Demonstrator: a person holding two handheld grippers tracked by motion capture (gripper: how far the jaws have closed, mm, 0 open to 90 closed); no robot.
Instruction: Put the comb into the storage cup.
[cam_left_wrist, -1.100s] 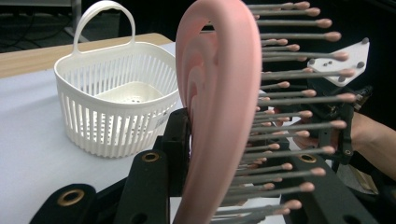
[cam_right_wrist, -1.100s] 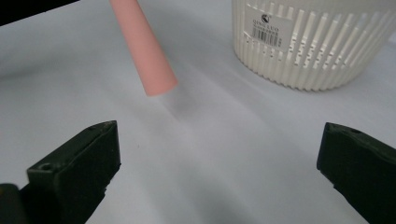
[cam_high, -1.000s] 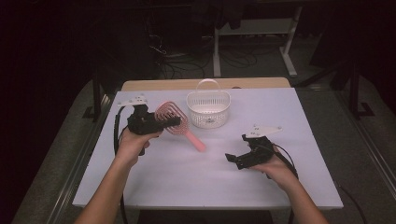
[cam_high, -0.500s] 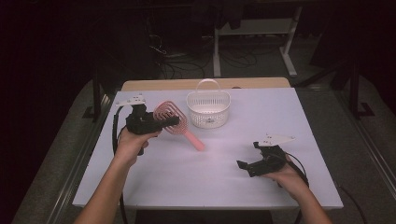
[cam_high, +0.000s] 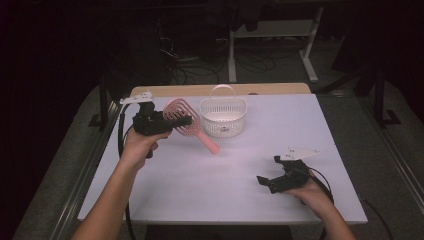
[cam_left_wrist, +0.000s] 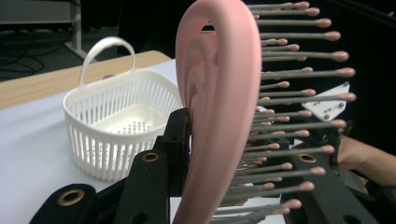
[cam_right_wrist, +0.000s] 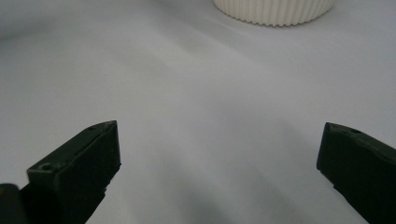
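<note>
A pink hairbrush (cam_high: 187, 123) with grey pink-tipped bristles is held above the table at the left, its handle pointing down toward the table's middle. My left gripper (cam_high: 181, 119) is shut on the brush head (cam_left_wrist: 219, 102). Just right of the brush stands a white slatted basket (cam_high: 223, 116) with an upright handle, seen again as the basket (cam_left_wrist: 116, 126) behind the brush in the left gripper view. My right gripper (cam_high: 263, 181) rests low at the table's front right, jaws spread wide with nothing between them; bare cloth lies under the right gripper (cam_right_wrist: 219, 158).
A white cloth (cam_high: 225, 175) covers the table, with a wooden strip (cam_high: 260, 89) along its far edge. The basket's base (cam_right_wrist: 273, 11) shows far ahead of the right jaws. Dark floor, cables and a desk frame (cam_high: 275, 35) lie beyond the table.
The right hand and its gripper have moved right and toward the front edge, sinking closer to the cloth. The left hand with the brush has stayed put.
</note>
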